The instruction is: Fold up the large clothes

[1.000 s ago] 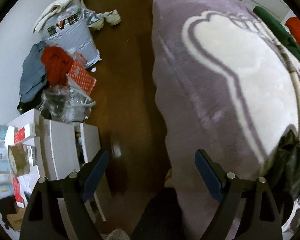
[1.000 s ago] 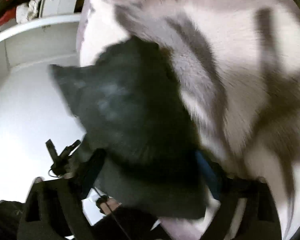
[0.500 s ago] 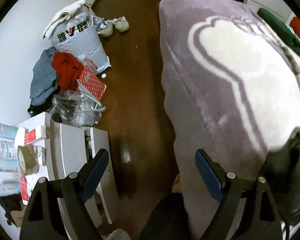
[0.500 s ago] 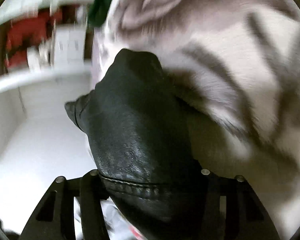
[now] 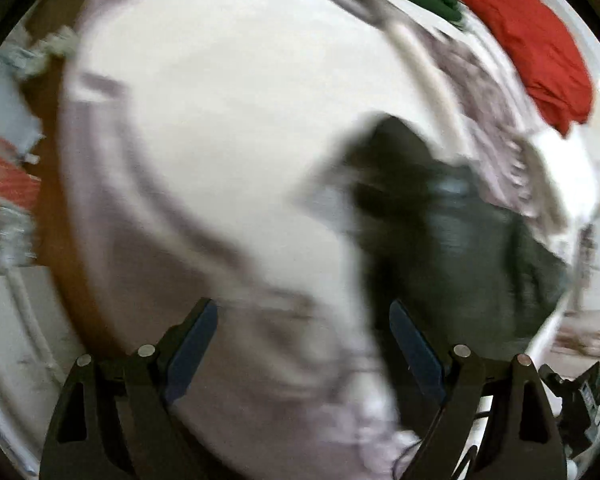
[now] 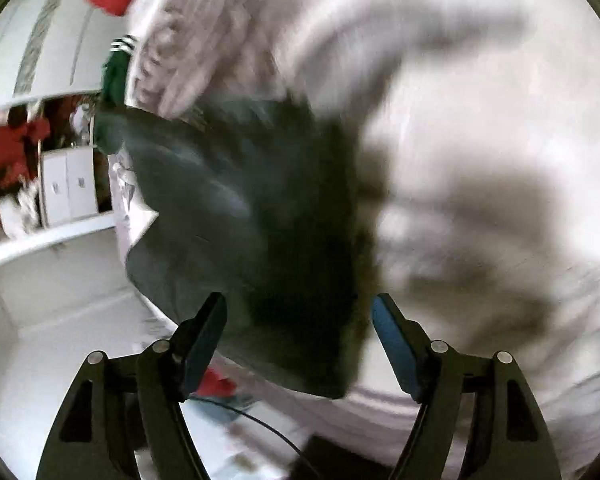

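Both views are blurred. The dark jacket lies in a heap at centre frame on the pale blanket, unfolded as far as can be seen. The right gripper stands with jaws apart, empty, just in front of the jacket. The left gripper is likewise spread and empty. Judgement: folding has not begun; spreading flat and all folds remain.
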Available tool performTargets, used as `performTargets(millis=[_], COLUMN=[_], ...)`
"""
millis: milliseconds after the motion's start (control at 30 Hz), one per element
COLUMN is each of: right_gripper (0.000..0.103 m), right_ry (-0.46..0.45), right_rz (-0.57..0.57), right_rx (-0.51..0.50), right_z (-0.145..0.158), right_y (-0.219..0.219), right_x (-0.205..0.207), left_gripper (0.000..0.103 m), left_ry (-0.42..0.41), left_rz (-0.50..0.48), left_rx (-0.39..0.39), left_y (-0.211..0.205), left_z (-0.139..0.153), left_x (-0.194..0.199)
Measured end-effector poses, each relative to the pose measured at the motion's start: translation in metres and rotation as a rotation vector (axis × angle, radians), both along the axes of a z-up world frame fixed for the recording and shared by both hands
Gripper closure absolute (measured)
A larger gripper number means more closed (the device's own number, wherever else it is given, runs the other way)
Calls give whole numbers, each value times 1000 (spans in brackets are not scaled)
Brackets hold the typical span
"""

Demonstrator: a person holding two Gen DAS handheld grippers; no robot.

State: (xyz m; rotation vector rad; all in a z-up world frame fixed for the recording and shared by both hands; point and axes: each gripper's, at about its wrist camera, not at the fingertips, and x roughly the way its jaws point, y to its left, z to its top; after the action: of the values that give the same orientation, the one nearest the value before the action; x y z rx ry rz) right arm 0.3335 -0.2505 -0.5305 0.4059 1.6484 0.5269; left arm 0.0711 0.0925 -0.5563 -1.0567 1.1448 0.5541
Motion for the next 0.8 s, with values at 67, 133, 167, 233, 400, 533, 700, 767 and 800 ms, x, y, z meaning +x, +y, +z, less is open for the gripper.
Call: performTargets(millis=[67, 133, 167, 233, 400, 533, 700, 767, 800], right_gripper=[26, 25, 25, 25, 93, 96, 96, 95, 94], right_ry=[-69, -124, -141, -126, -102, -167, -112, -88, -66], right_rz=[59, 156, 222, 335, 535, 527, 477, 470, 469], right_rx=[29, 21, 25, 45, -20, -66, -166, -181, -177], right_z=[21, 32, 34, 36, 8, 3, -53, -54, -50], right_y=[8, 23, 44, 81, 152, 179, 182, 182, 182], right_x=[28, 64, 71, 95, 120, 123, 136, 142, 145], left_gripper=[15, 15, 22, 56, 82, 83, 78, 74, 71], left_ry=[-62, -107, -141, -169, -228, -244, -252, -254, -241], left_rz=[-6, 12, 32, 64, 85, 107, 108, 65, 53], left_rx=[-81, -154, -177, -174, -125, -165, -245, -278, -292], left_y=[-7, -10, -10, -10, -7, -4, 1, 5, 6], left_z=[-11, -23, -30, -34, -29, -44, -83, -67, -59], left_x=[24, 39, 43, 45, 19, 7, 19, 19, 20])
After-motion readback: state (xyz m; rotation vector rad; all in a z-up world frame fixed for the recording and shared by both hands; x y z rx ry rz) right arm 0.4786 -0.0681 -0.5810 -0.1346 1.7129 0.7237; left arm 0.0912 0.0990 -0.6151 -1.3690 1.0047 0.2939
